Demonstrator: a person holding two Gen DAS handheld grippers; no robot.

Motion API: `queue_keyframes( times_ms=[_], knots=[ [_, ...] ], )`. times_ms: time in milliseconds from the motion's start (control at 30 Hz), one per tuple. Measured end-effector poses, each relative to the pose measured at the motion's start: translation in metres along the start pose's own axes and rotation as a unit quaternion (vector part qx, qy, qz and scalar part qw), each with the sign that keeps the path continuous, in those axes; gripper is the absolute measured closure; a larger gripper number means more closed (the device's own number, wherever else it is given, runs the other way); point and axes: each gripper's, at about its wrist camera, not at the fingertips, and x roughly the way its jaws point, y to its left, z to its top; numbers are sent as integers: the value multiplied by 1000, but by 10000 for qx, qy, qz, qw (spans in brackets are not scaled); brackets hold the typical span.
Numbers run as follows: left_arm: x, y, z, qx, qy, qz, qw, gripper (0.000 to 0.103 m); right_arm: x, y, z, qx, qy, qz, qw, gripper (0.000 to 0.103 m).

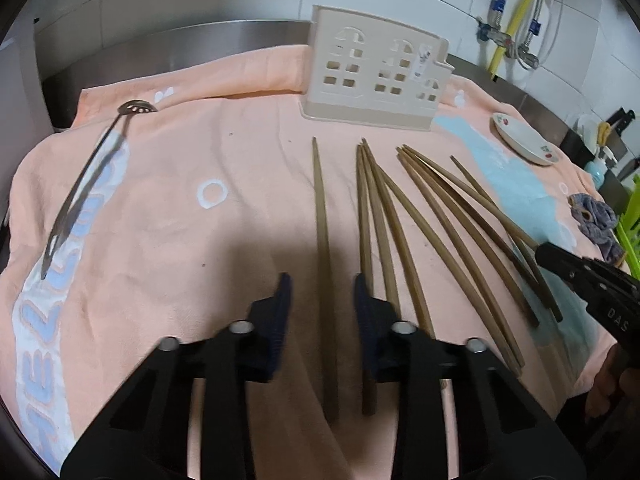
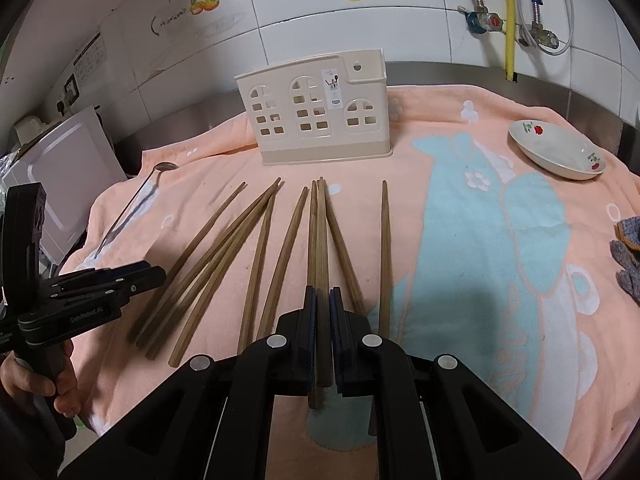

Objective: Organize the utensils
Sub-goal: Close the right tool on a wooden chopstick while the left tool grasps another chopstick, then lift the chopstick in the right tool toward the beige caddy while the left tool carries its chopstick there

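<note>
Several brown wooden chopsticks (image 1: 440,216) lie fanned out on a peach towel (image 1: 200,140) in front of a beige house-shaped utensil holder (image 1: 376,76). My left gripper (image 1: 322,292) is low over the towel with its jaws apart. One lone chopstick (image 1: 320,208) lies between them, and the pads do not touch it. In the right wrist view my right gripper (image 2: 323,300) is shut on a chopstick (image 2: 321,232) in the middle of the fan. The holder (image 2: 320,120) stands behind. The left gripper (image 2: 156,276) shows at the left edge, held by a hand.
A slotted metal spoon (image 1: 80,188) lies at the towel's left side. A white flowered dish (image 2: 556,152) sits at the back right and a grey cloth (image 2: 628,256) at the right edge. Tiled wall and pipes (image 2: 508,20) stand behind the counter.
</note>
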Motion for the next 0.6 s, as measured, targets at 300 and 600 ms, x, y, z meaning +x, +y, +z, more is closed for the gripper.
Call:
queue_keyframes(
  times_ms=[300, 600],
  knots=[
    [10, -2, -4, 79, 171, 46, 9998, 86, -4, -3, 3, -19, -64, -21, 10000, 96],
    [14, -5, -4, 267, 219, 234, 9991, 91, -12, 0, 10, -135, -182, -31, 9997, 96]
  ],
)
